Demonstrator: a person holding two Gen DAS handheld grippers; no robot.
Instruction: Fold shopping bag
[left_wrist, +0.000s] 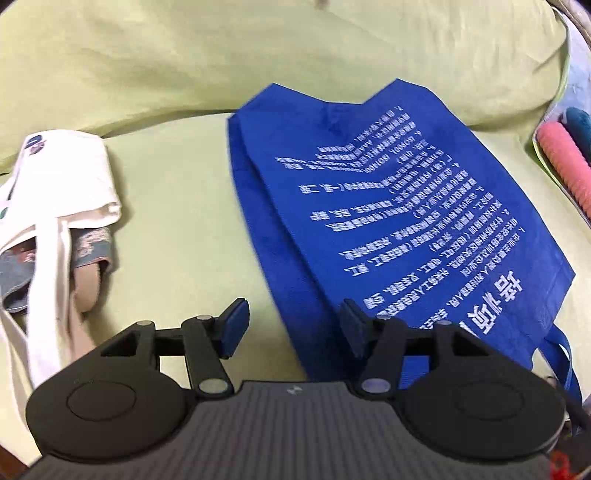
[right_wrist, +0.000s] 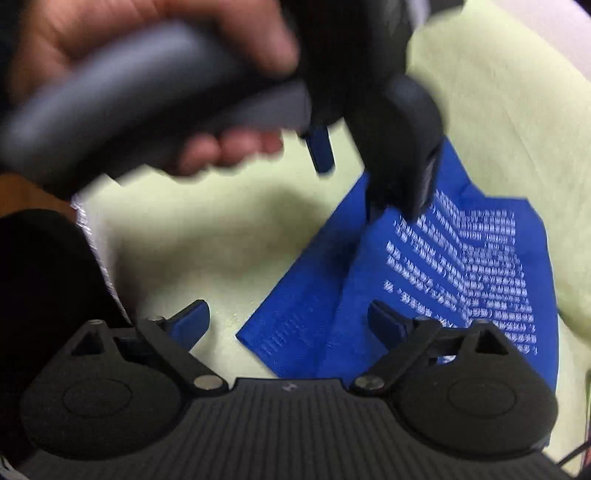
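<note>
Soft even indoor light, fisheye bending, right-wrist motion blur.

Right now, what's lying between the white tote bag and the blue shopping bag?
Nothing: in the left wrist view only bare green sheet separates the white tote bag from the blue shopping bag.

The shopping bag (left_wrist: 388, 206) is royal blue, printed with rows of small white characters and a few larger white ones near its blue handle (left_wrist: 561, 369). It lies on a pale yellow-green cover (left_wrist: 184, 206). Left of the left tool (left_wrist: 291, 325), a cream cloth bag (left_wrist: 62, 177) shows a grey-blue patterned fabric (left_wrist: 92, 243) inside. Far right, a ribbed pink roll (left_wrist: 565, 162) sits beside something teal. Both the left tool and the right tool (right_wrist: 288, 325) are black with blue pads (right_wrist: 192, 325) and grey ribbed bodies.
</note>
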